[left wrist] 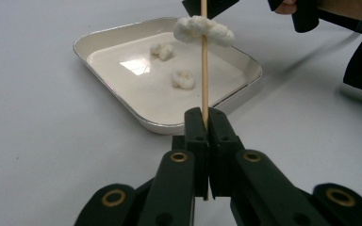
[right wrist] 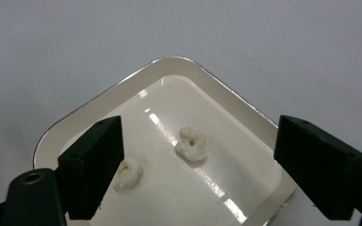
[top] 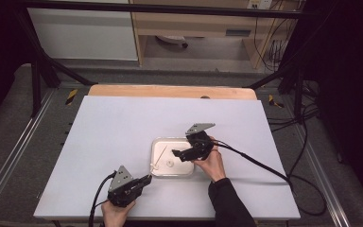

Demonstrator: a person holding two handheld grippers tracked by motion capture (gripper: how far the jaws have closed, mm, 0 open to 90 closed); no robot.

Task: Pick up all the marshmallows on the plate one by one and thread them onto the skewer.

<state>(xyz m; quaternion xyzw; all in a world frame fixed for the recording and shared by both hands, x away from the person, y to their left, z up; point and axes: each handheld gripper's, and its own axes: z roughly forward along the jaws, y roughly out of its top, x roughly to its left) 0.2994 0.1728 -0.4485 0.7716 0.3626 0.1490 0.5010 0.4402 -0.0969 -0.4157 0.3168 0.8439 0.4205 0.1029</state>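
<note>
Clamping skewer [left wrist: 204, 80], left hand-held gripper [left wrist: 204, 123]; right hand-held gripper [right wrist: 198, 160] agape, skewer tip cropped.

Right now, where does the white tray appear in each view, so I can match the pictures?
High view: tray centre, under the right gripper.
Left gripper view: tray upper middle, behind the skewer.
Right gripper view: tray centre, between the jaws.
Shared landmark: the loose white puff inside.
</note>
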